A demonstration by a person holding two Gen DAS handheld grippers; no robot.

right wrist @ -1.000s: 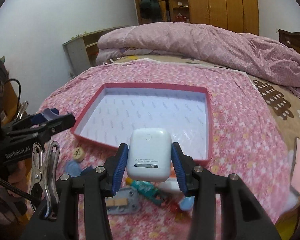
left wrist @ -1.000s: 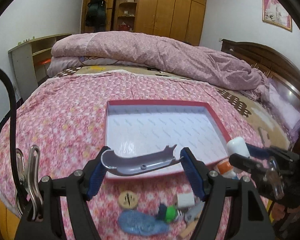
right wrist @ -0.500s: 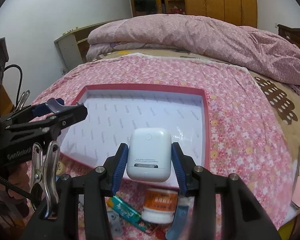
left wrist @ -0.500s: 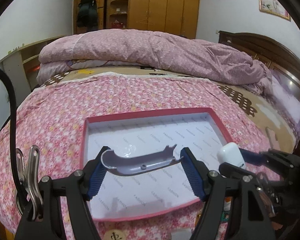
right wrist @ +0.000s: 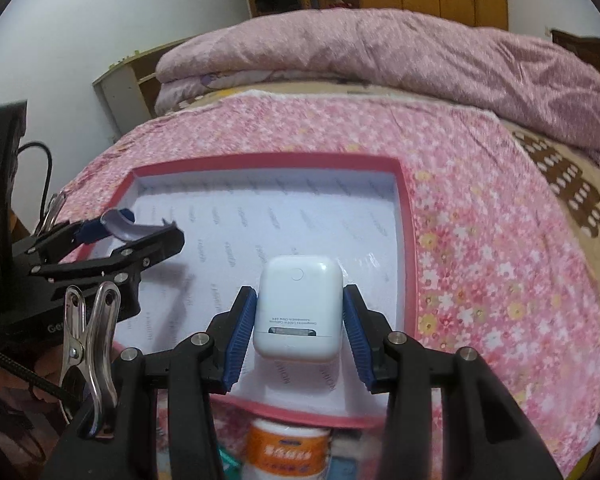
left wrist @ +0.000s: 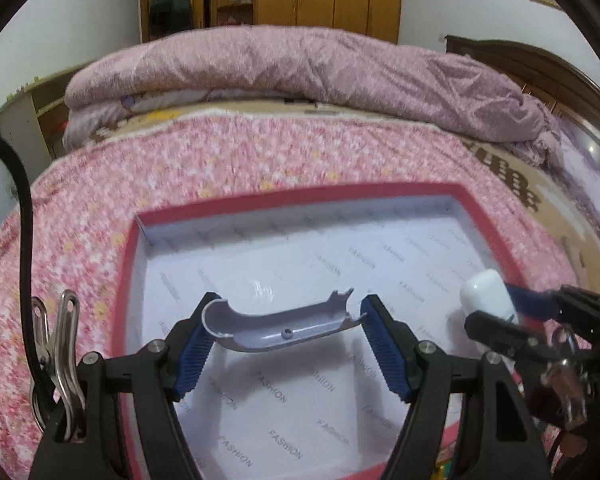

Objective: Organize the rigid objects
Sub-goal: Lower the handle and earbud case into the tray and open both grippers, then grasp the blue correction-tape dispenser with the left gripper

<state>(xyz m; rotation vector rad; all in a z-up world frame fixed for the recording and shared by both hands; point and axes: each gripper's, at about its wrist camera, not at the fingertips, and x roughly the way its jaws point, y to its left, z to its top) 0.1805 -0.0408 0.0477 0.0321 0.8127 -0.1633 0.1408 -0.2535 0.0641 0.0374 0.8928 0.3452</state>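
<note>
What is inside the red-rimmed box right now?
The red-rimmed box shows only its white printed lining. The grey curved part and white earbud case are held above, covering some floor.

"FASHION" repeats in grey across the white lining of the red-rimmed box (left wrist: 260, 420); the left gripper's (right wrist: 148, 236) body at 9 o'clock shows "Ge…"; print on the white case (right wrist: 296, 312) is too small to read

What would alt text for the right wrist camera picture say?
The right gripper clamps a small white rounded plastic case above a shallow red-rimmed cardboard box lying on a pink floral bedspread. At left, the left gripper holds a curved grey plastic shell piece over the same box.
</note>
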